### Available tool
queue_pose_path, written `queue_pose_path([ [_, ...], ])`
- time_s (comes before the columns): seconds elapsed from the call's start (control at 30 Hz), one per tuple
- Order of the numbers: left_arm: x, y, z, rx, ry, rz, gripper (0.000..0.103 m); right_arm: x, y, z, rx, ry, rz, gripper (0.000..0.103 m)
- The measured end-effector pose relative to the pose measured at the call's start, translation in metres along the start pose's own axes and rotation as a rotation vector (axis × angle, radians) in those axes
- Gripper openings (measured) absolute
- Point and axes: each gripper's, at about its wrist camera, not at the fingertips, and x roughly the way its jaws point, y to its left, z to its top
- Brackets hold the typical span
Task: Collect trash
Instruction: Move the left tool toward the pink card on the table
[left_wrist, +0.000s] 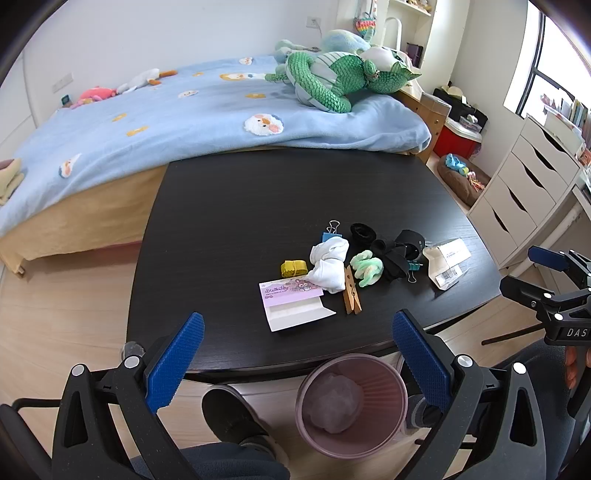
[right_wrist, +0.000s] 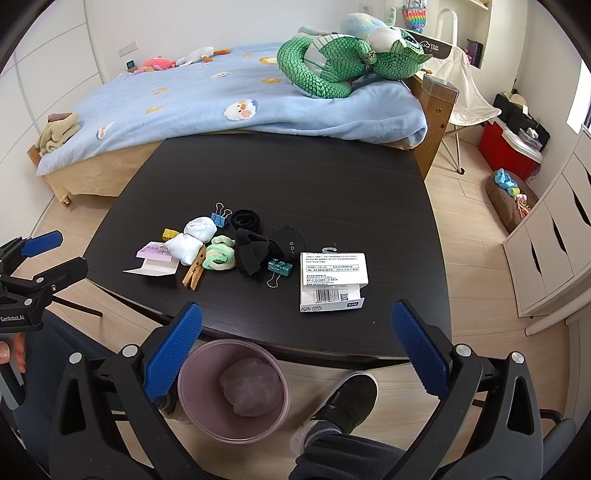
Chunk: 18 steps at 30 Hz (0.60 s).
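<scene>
Surface: the dark surface (right_wrist: 295, 177) carried a cluster of small things near its front edge, nothing yet lifted.
Bin: the pink wastebasket (right_wrist: 192, 402) stood on the floor just below that edge, a crumpled wad inside.
Right gripper (right_wrist: 295, 339): fingers spread wide, empty, hovering before the white packaging box (right_wrist: 334, 273).
Left gripper (left_wrist: 297, 354): fingers spread too, empty, facing the purple card packet (left_wrist: 291, 301).
Technique: likely best to pinch the box by its short edges, clear of the teal binder clip (right_wrist: 279, 267), then carry it over the bin.

Pink bin (right_wrist: 207, 424) on floor holding crumpled wad (right_wrist: 251, 387), white printed packaging (right_wrist: 332, 280) flat on table
</scene>
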Motion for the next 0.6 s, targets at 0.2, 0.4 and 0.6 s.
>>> queue_pose_path([
  [0.2, 0.002, 0.001, 0.000, -0.009, 0.004, 0.001, 0.098, 0.001, 0.001, 0.000, 0.002, 0.005, 0.001, 0.100],
  [0.4, 0.005, 0.001, -0.001, -0.015, 0.011, 0.004, 0.098, 0.001, 0.001, -0.001, 0.002, 0.006, 0.002, 0.100],
  [0.6, 0.012, 0.002, -0.002, -0.028, 0.027, 0.006, 0.098, 0.009, 0.003, -0.001, 0.001, 0.011, 0.006, 0.100],
])
